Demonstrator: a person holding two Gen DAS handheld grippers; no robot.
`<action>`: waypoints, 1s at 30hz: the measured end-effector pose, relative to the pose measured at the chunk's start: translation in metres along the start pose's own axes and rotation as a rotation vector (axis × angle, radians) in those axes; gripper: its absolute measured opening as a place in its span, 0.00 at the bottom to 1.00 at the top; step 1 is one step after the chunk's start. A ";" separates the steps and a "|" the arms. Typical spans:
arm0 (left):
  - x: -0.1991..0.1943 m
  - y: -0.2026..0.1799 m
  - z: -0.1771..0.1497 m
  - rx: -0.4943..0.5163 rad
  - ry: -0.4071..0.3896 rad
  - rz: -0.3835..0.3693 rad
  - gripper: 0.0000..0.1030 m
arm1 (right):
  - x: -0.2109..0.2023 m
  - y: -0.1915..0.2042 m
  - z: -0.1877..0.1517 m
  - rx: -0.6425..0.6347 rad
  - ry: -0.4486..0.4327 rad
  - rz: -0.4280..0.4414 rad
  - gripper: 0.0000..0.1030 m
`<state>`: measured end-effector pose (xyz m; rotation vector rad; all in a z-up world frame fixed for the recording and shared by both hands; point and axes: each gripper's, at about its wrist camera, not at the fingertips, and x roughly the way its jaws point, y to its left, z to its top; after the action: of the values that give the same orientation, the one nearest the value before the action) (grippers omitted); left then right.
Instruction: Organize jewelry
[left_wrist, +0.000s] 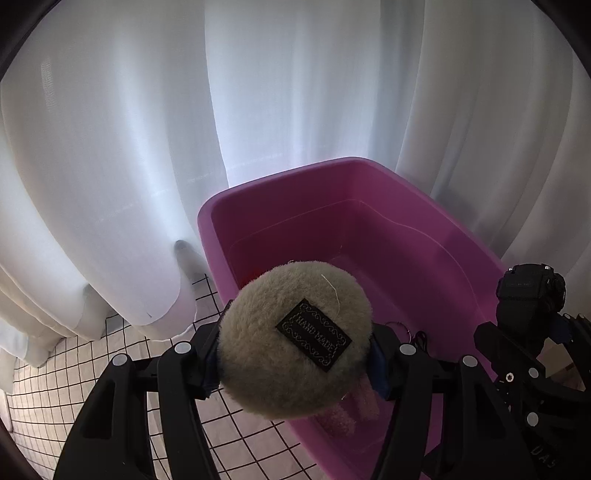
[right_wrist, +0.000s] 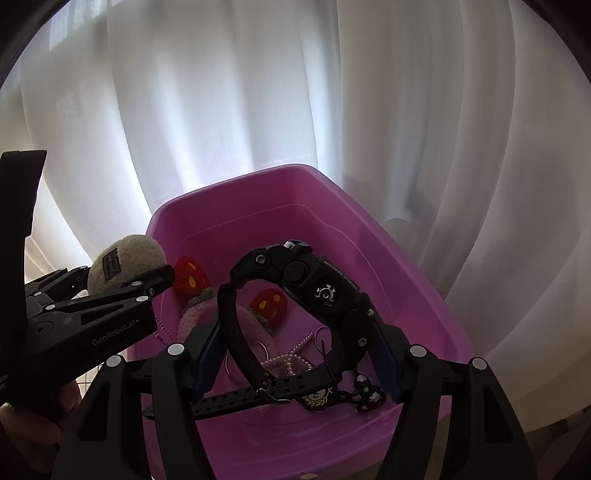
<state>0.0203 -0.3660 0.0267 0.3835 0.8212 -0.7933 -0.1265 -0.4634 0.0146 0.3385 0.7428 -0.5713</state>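
My left gripper (left_wrist: 295, 354) is shut on a beige fluffy pom-pom charm (left_wrist: 291, 336) with a black "HAND MADE" label, held over the near left rim of the pink plastic bin (left_wrist: 332, 206). The pom-pom also shows in the right wrist view (right_wrist: 125, 264). My right gripper (right_wrist: 295, 354) is shut on a chunky black wristwatch (right_wrist: 314, 288), held above the pink bin (right_wrist: 192, 218). The watch and right gripper also show in the left wrist view (left_wrist: 528, 291). Inside the bin lie red knitted charms (right_wrist: 190, 278), a pink fluffy piece (right_wrist: 207, 314), pearl strands (right_wrist: 291, 354), rings and a dark chain.
White curtains (right_wrist: 258, 92) hang right behind the bin. The bin stands on a white cloth with a black grid (left_wrist: 55, 387). The left gripper's body (right_wrist: 85, 314) reaches in from the left in the right wrist view.
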 end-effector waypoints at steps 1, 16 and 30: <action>0.009 -0.004 0.002 0.003 0.011 -0.002 0.60 | 0.005 -0.002 0.000 -0.003 0.015 -0.005 0.64; 0.022 -0.008 0.002 -0.031 0.054 0.052 0.93 | 0.009 -0.012 0.007 0.010 0.000 -0.024 0.65; -0.024 0.003 -0.003 -0.067 0.011 0.128 0.94 | -0.014 -0.002 -0.007 0.016 -0.013 0.016 0.65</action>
<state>0.0110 -0.3513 0.0437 0.3772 0.8226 -0.6437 -0.1397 -0.4566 0.0191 0.3553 0.7231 -0.5642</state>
